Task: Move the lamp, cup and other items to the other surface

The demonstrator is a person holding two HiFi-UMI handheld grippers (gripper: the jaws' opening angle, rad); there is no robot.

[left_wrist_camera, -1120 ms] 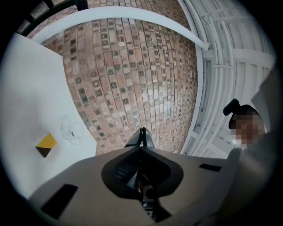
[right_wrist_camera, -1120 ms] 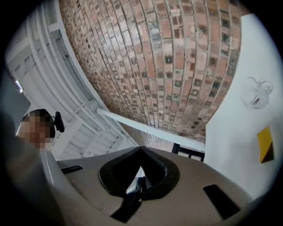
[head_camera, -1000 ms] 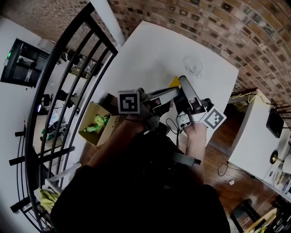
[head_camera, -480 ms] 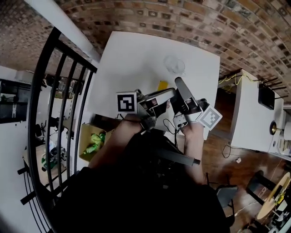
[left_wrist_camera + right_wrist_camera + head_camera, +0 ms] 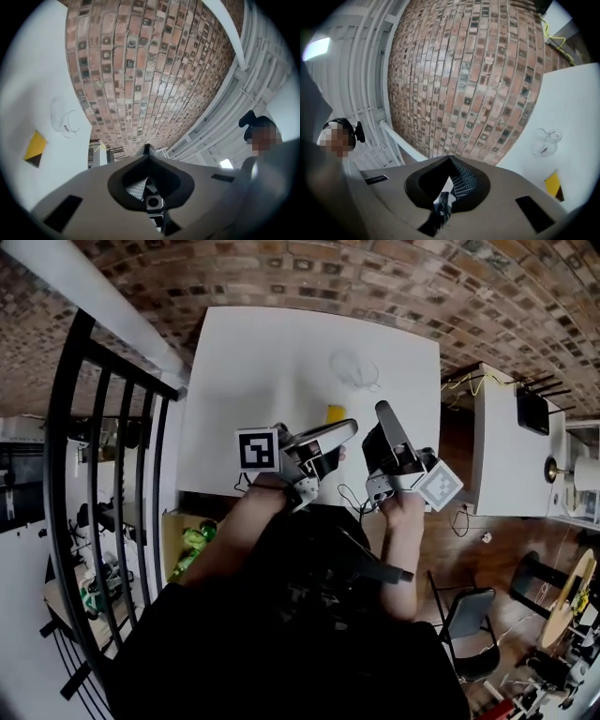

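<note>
White table [image 5: 244, 362] mostly bare: left half and far-left corner lie open. Glass cup [image 5: 356, 371] stands right of centre toward the far edge; yellow item [image 5: 335, 414] lies near the near edge. Brick wall [image 5: 281, 277] closes the far edge; black railing [image 5: 103, 456] flanks the left edge.

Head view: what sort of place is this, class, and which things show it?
Probably an indoor workspace, perhaps a loft office or lab: a brick wall, a white table, a black railing and a second desk with cables.
</note>
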